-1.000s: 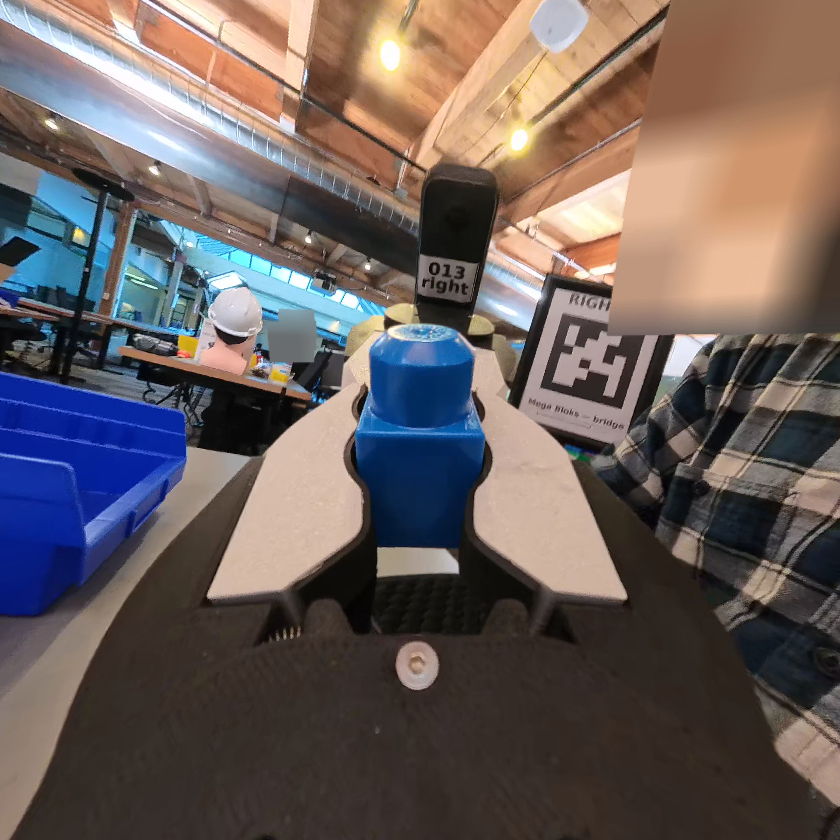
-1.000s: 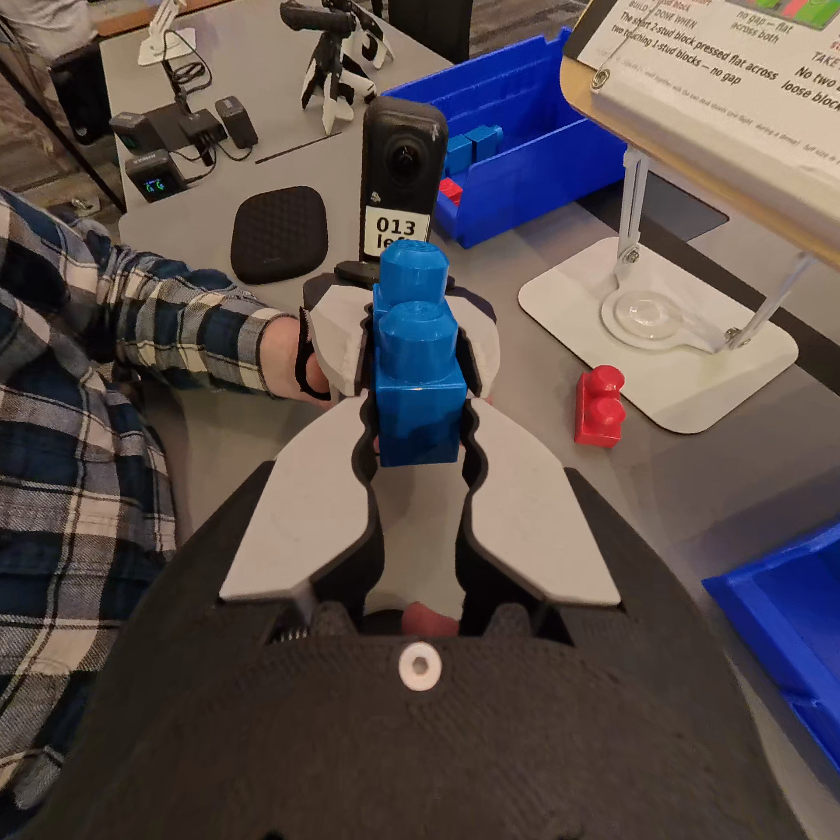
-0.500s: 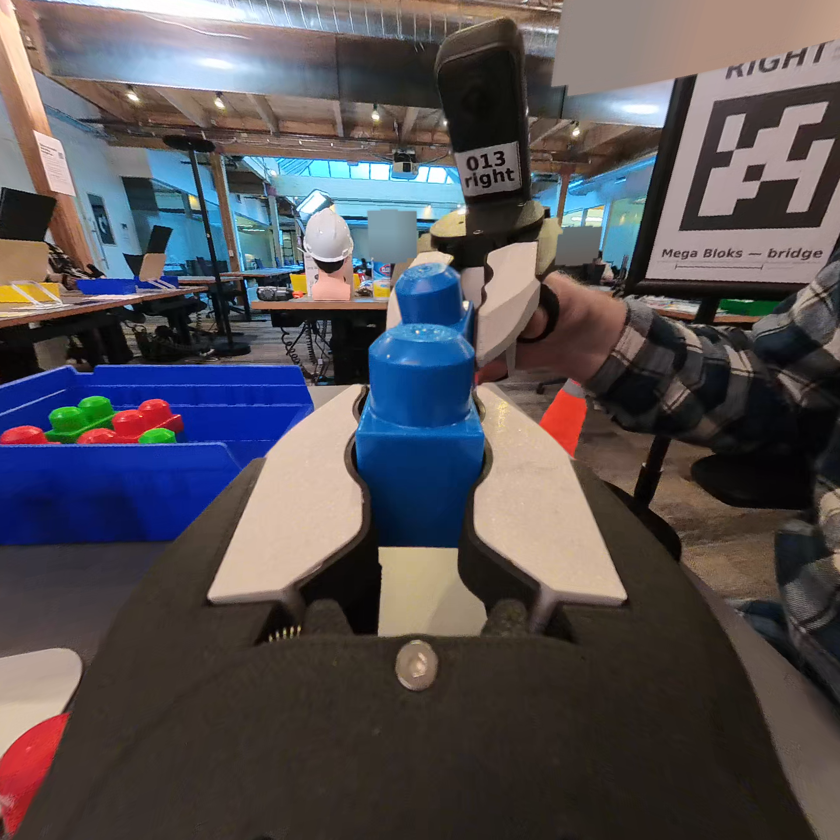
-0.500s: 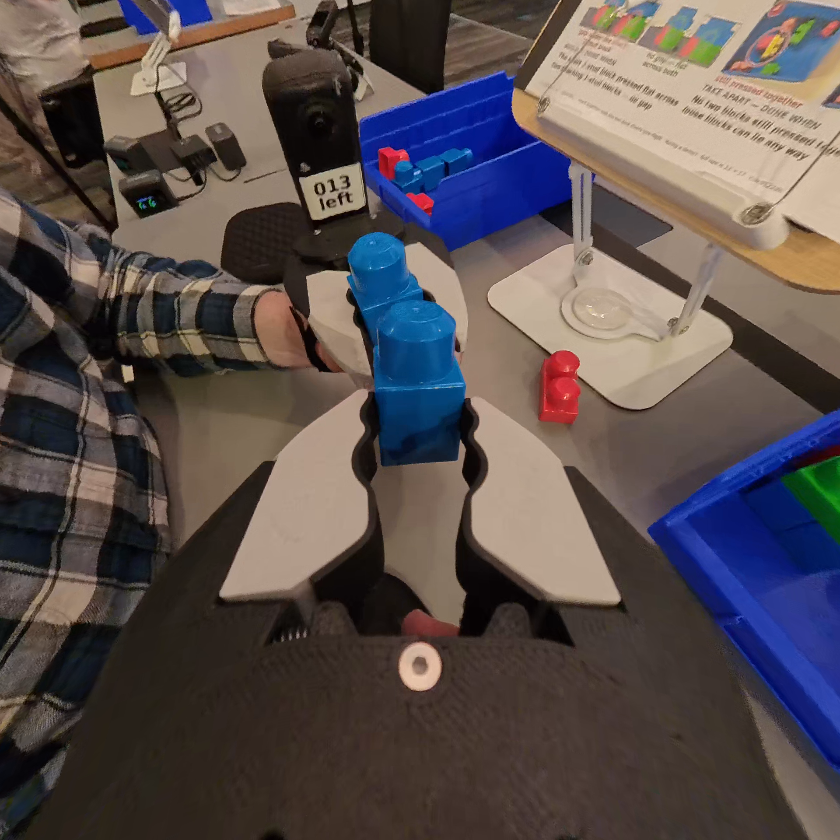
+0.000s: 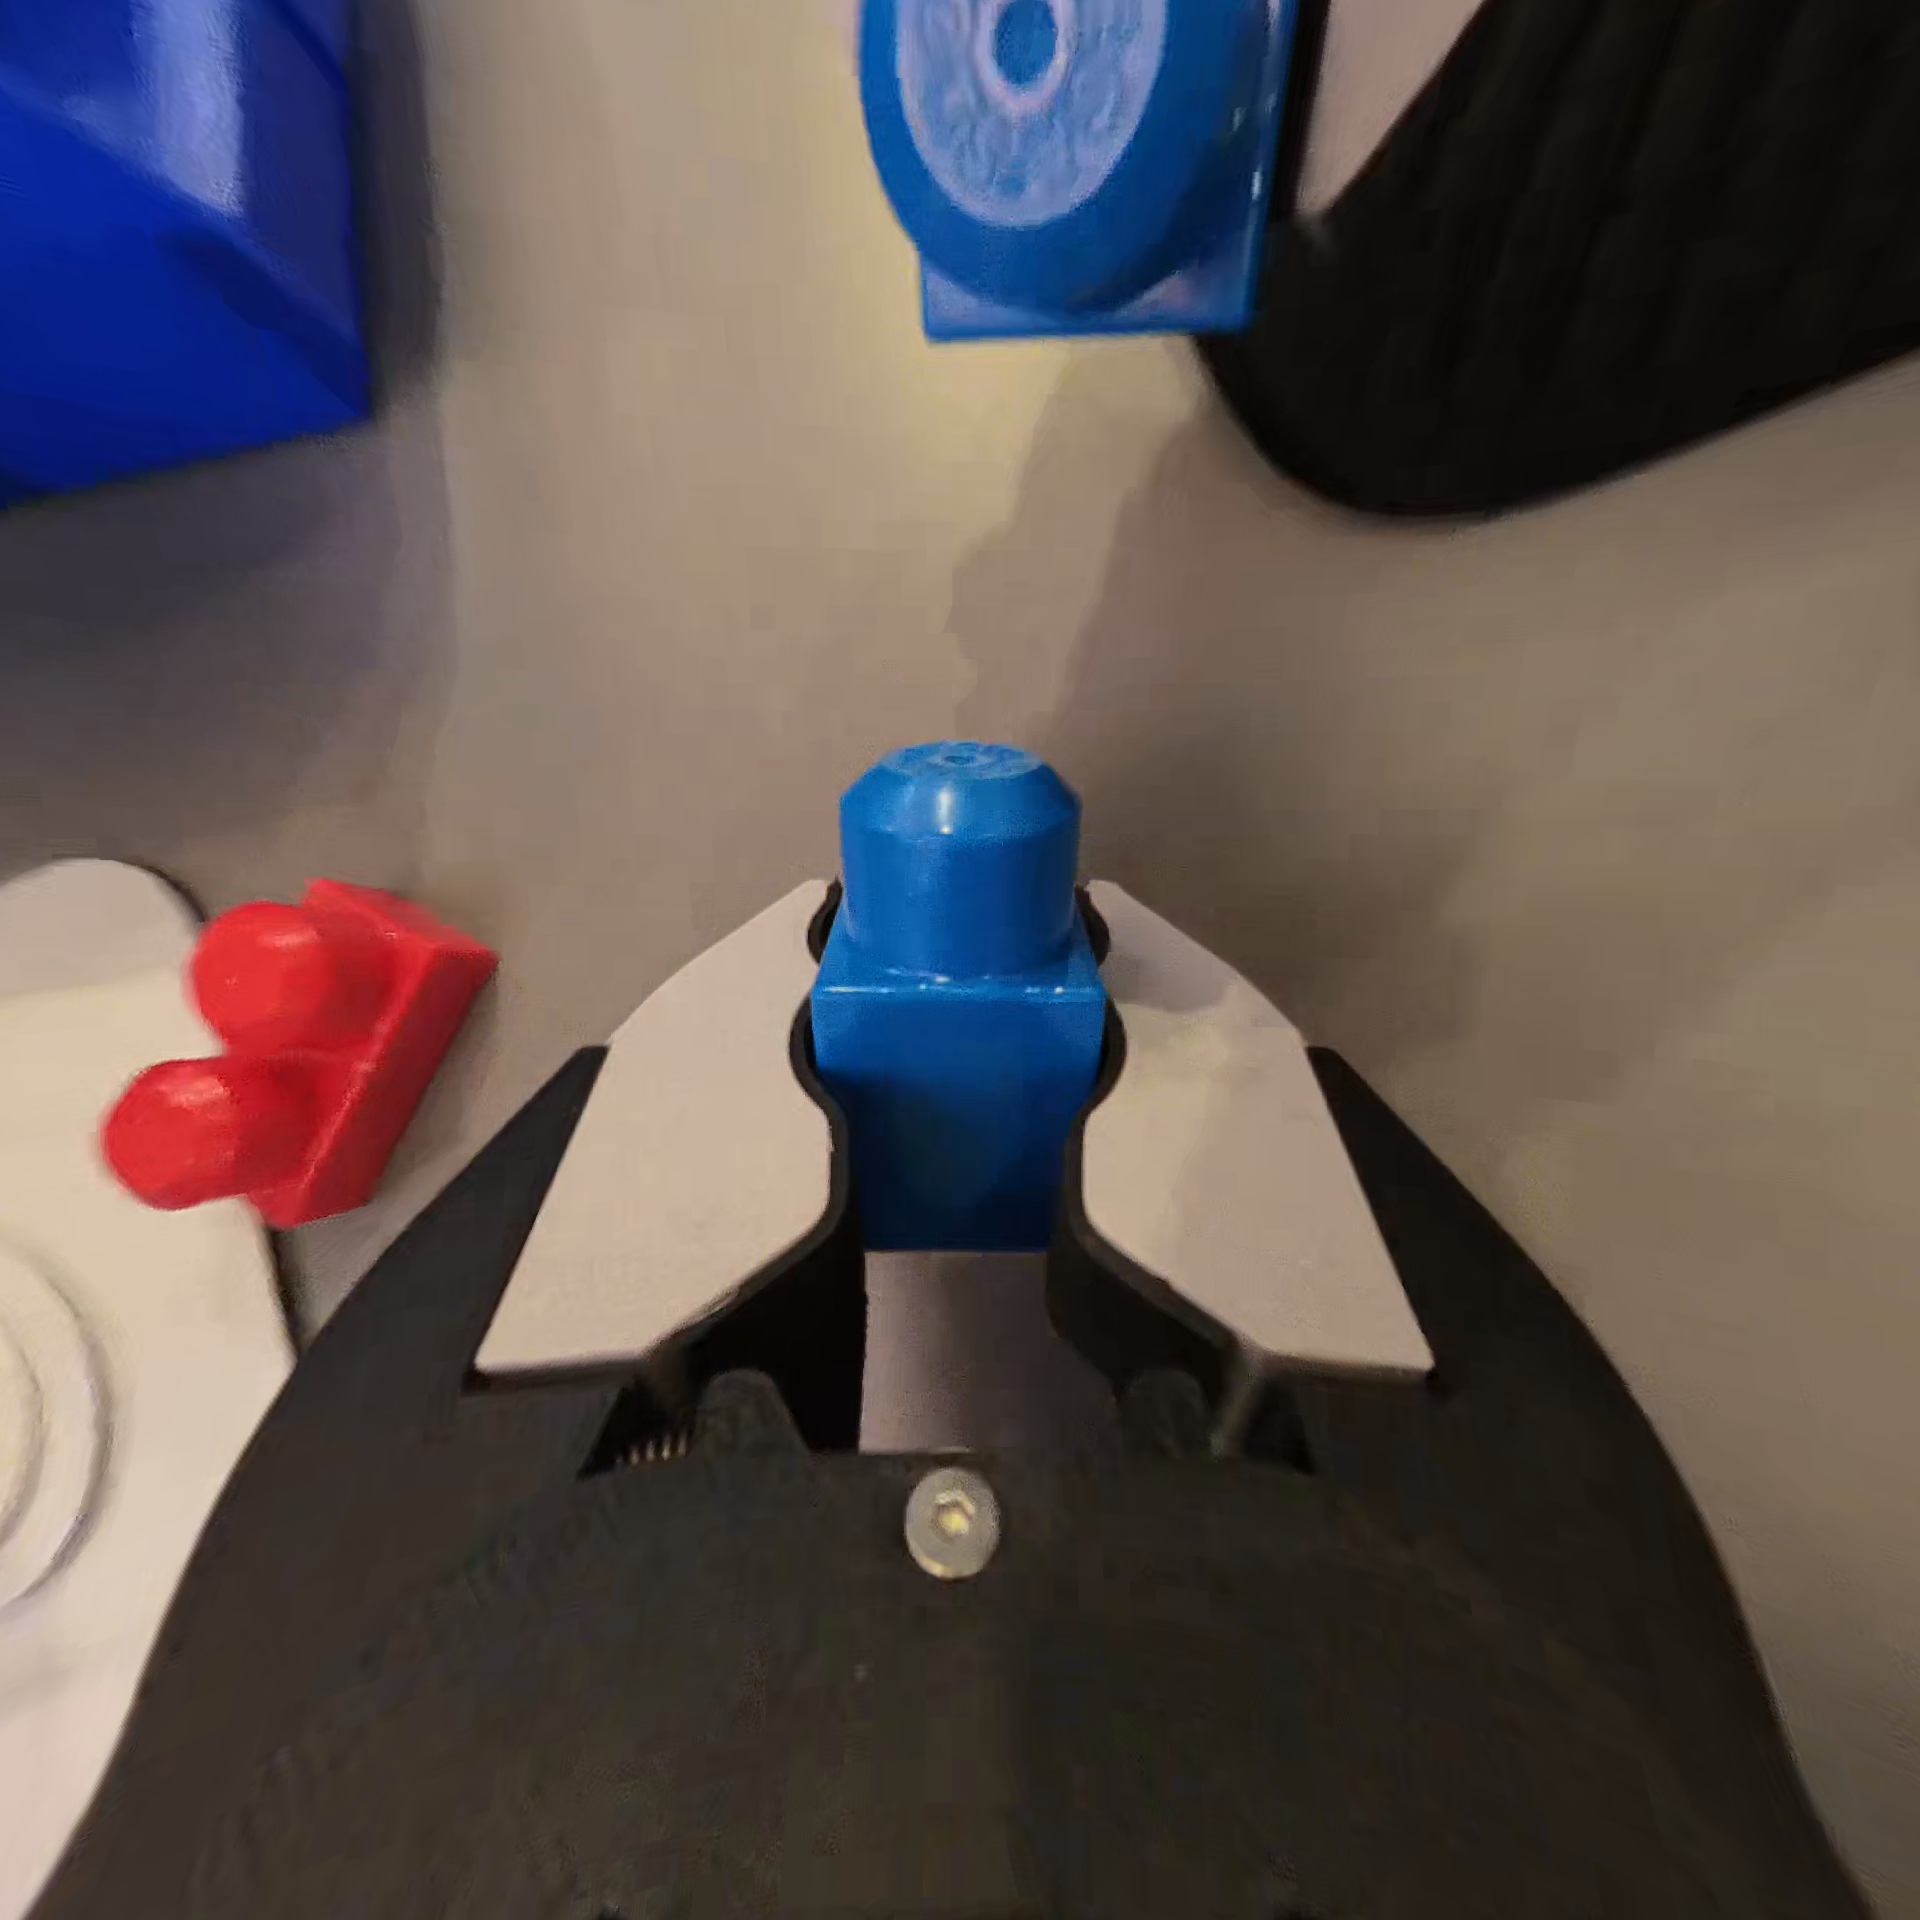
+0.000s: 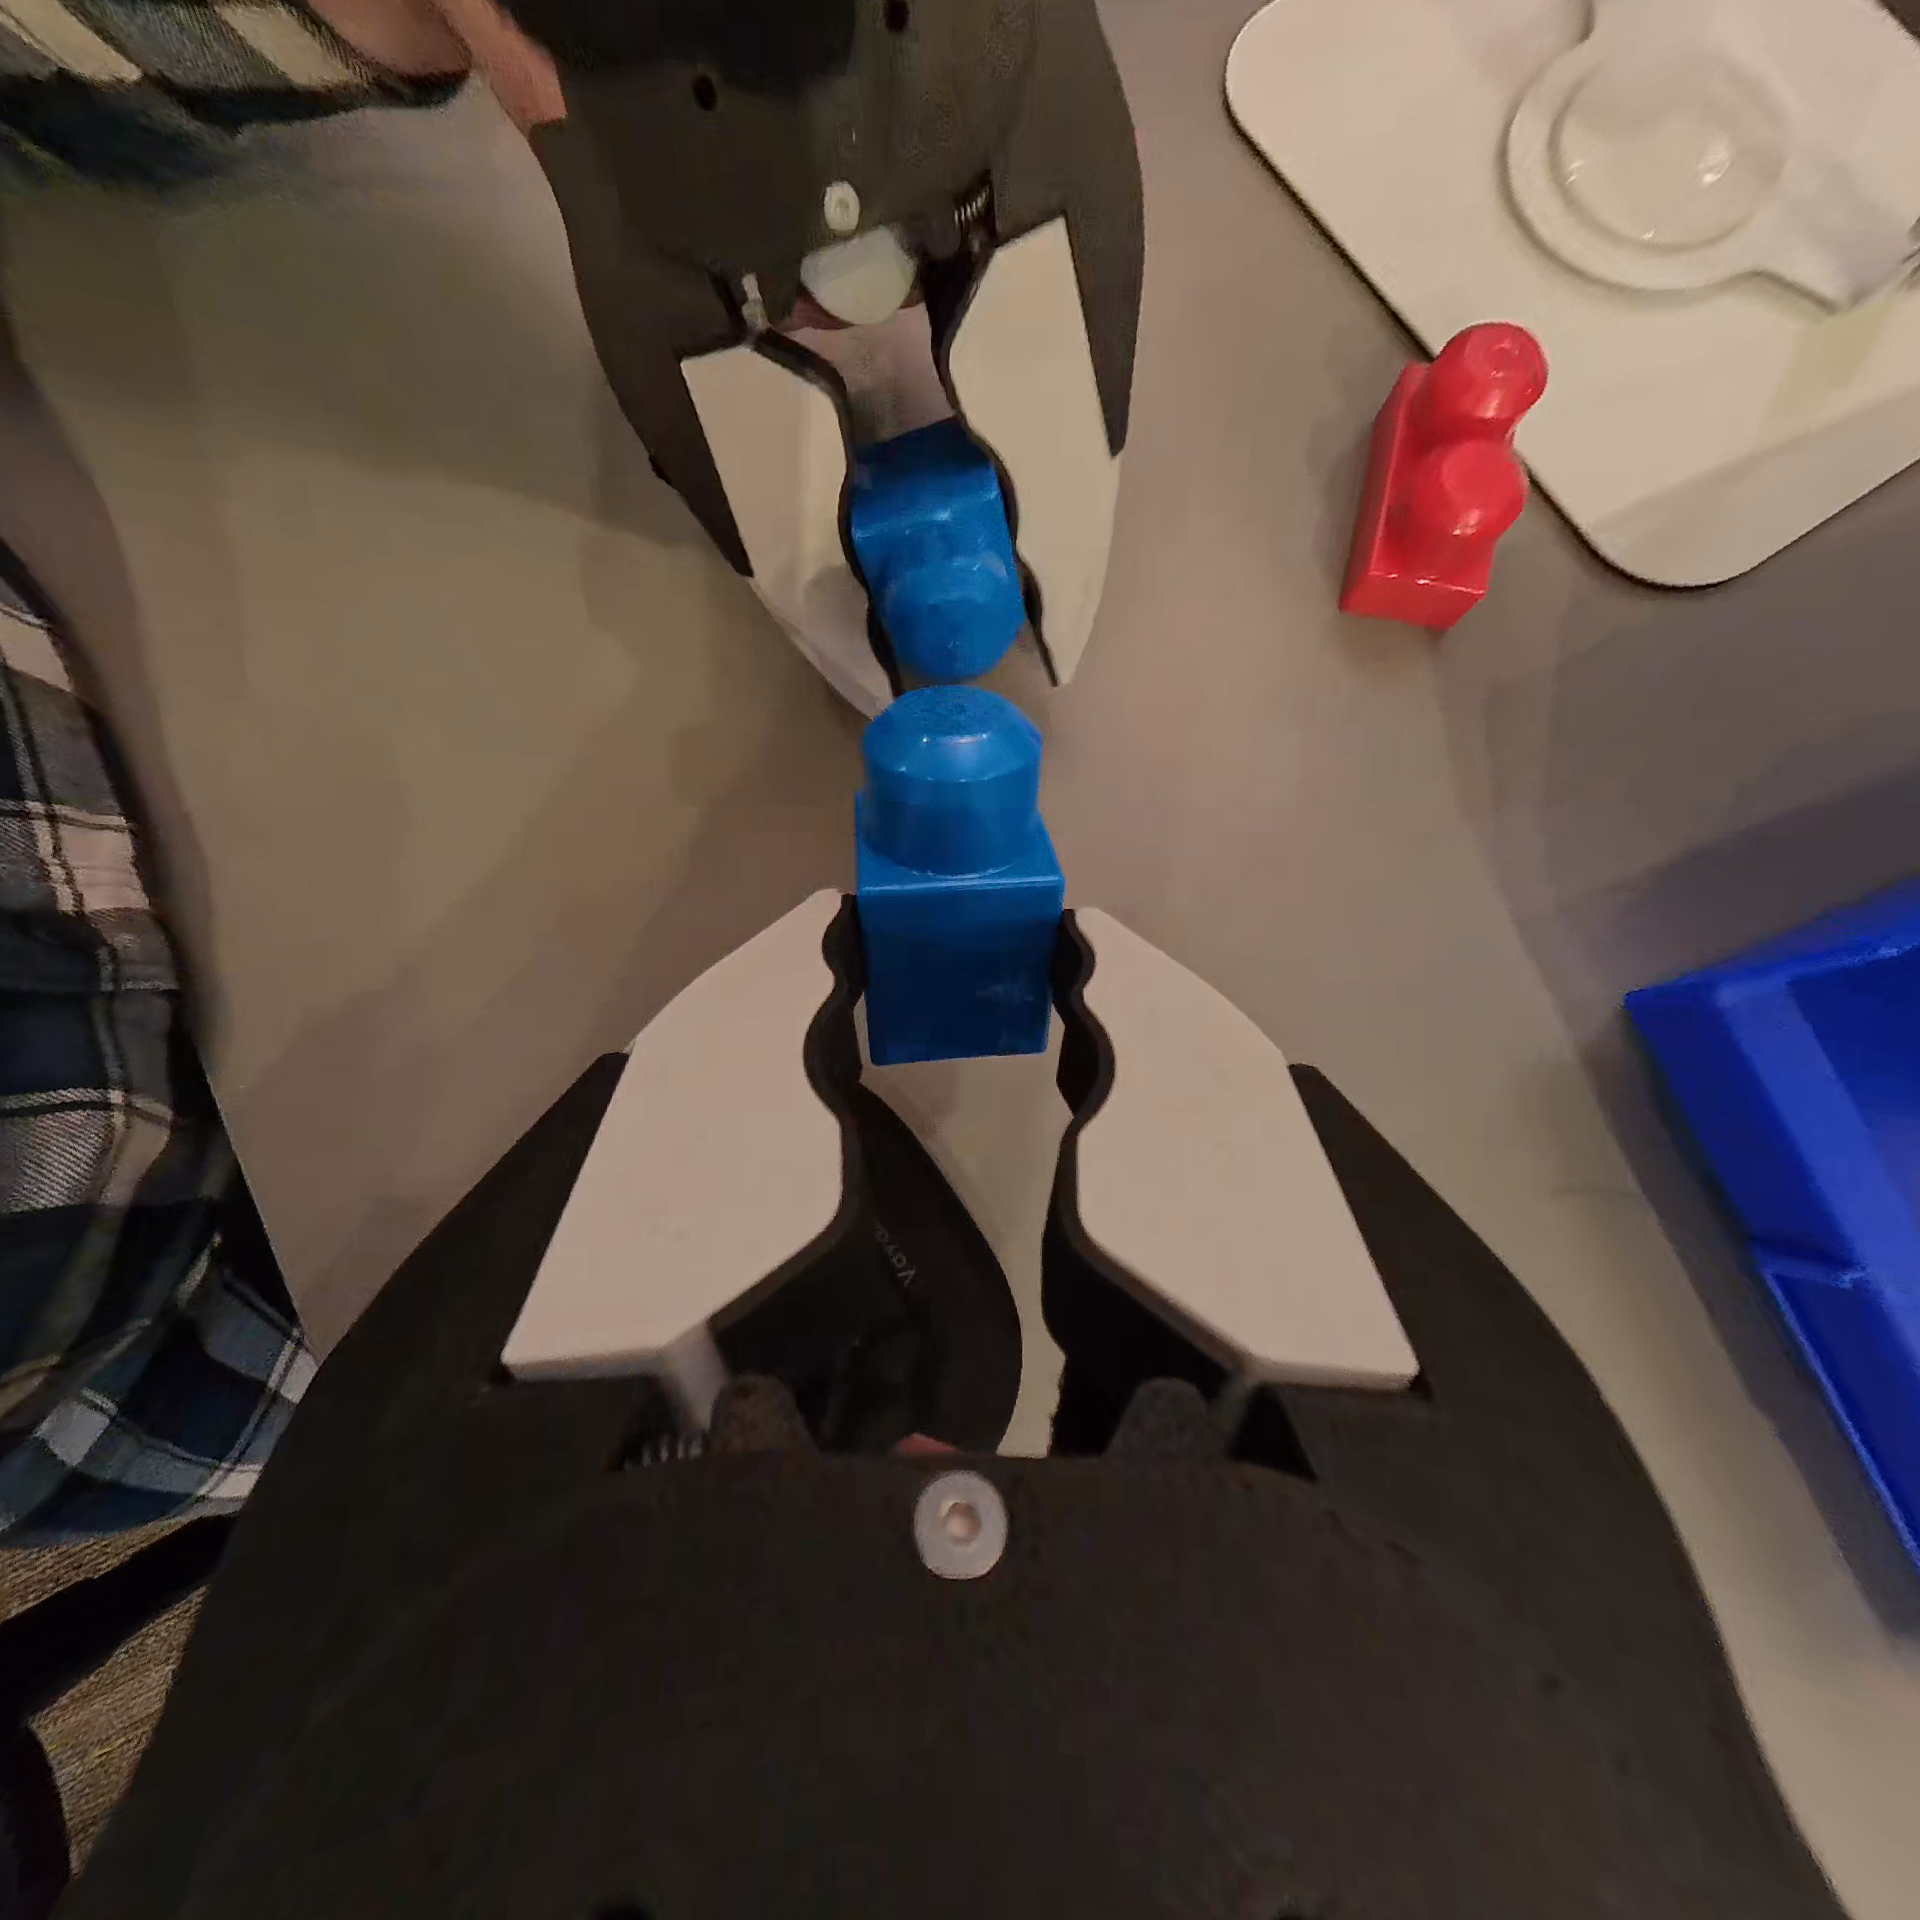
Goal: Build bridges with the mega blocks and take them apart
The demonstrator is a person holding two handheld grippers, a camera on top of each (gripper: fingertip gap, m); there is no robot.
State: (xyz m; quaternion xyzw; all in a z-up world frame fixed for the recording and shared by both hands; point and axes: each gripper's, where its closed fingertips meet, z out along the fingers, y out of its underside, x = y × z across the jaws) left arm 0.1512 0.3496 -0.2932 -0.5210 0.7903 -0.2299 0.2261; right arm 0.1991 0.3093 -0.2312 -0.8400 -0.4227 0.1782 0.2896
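My left gripper point(image 5: 958, 935) is shut on a blue one-stud block point(image 5: 954, 1039), stud pointing forward, above the grey table. My right gripper point(image 6: 954, 935) is shut on a second blue one-stud block point(image 6: 951, 914). The two grippers face each other, studs nearly tip to tip. In the right wrist view the left gripper point(image 6: 956, 644) and its blue block point(image 6: 935, 551) show ahead. In the left wrist view the right gripper's block point(image 5: 1070, 166) shows stud-on at the top. A red two-stud block point(image 5: 301, 1049) lies on the table, also in the right wrist view point(image 6: 1444, 488).
A white stand base point(image 6: 1558, 260) lies beside the red block. A blue bin point(image 6: 1808, 1143) stands at the right edge of the right wrist view; another blue bin point(image 5: 177, 229) shows at upper left of the left wrist view. A plaid sleeve point(image 6: 83, 935) shows at left.
Both grippers tilted down toward the table, each still holding its blue block. The blocks went from overlapping in view to facing each other stud to stud.
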